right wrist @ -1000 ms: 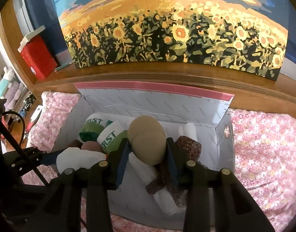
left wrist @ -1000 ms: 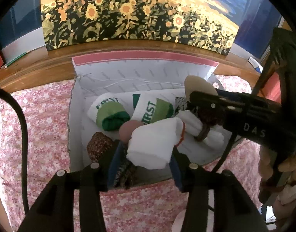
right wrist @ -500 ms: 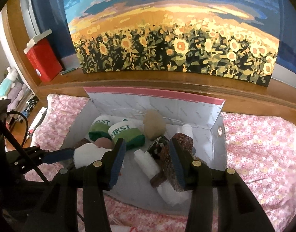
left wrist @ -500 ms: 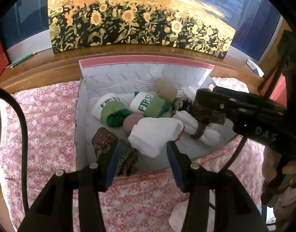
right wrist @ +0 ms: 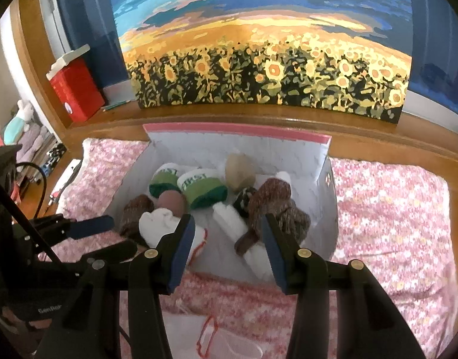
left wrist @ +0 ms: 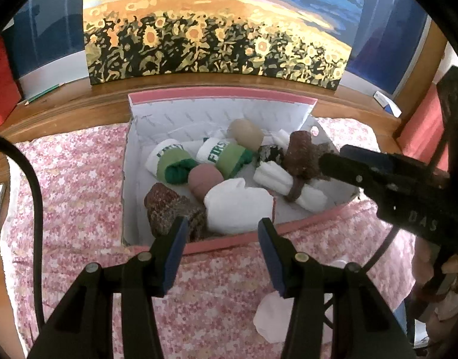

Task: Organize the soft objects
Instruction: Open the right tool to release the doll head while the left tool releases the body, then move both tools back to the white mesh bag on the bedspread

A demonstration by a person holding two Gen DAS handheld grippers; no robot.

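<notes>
L wrist view: left gripper (left wrist: 221,233) jaws apart, nothing btwn them, just short of the box's (left wrist: 157,113) near rim; white sock roll (left wrist: 238,203) lies free inside w/ 2 green-cuffed rolls (left wrist: 172,164), pink ball (left wrist: 205,178), tan ball (left wrist: 245,130); a hand (left wrist: 452,272) shows at R edge, seen only here. R wrist view: right gripper (right wrist: 227,232) jaws have just been opening, empty, over box front; brown knit roll (right wrist: 272,202) lies btwn them but untouched; only here: red container (right wrist: 76,89) on wooden ledge (right wrist: 259,118), white cloth (right wrist: 217,341) at bottom. Pink floral bedspread (right wrist: 387,206) under box; sunflower painting (right wrist: 268,59) behind.
</notes>
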